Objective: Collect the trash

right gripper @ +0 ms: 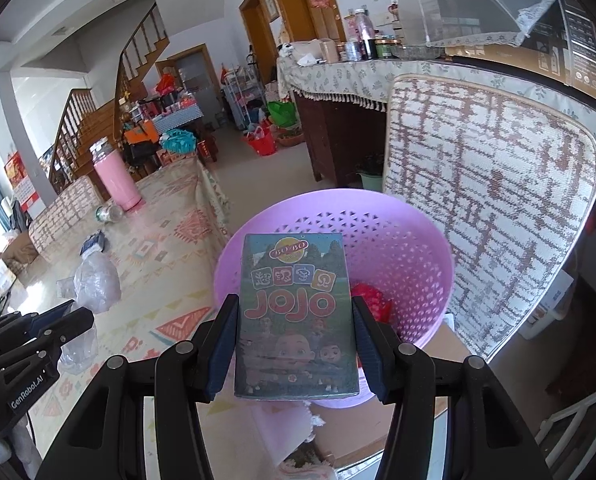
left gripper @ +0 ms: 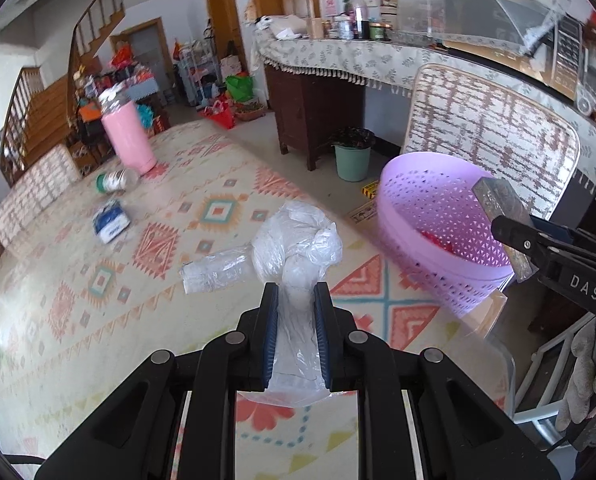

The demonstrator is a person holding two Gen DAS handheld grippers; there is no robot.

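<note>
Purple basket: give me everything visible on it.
The purple basket is round, looks like thin plastic, with walls pierced by small triangular holes below a plain rim. It stands open, tilted in both views, near the table edge by a woven chair back. Something red lies inside. The right gripper holds a JOJO box over its rim.

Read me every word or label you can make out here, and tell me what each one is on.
"JOJO": box held by the right tool.
"BOBO": same box, top badge; its four characters are unreadable.
"DAS": right tool, left view.
"GenRobot.AI": left tool, right view.
Packet print: blurred.
</note>
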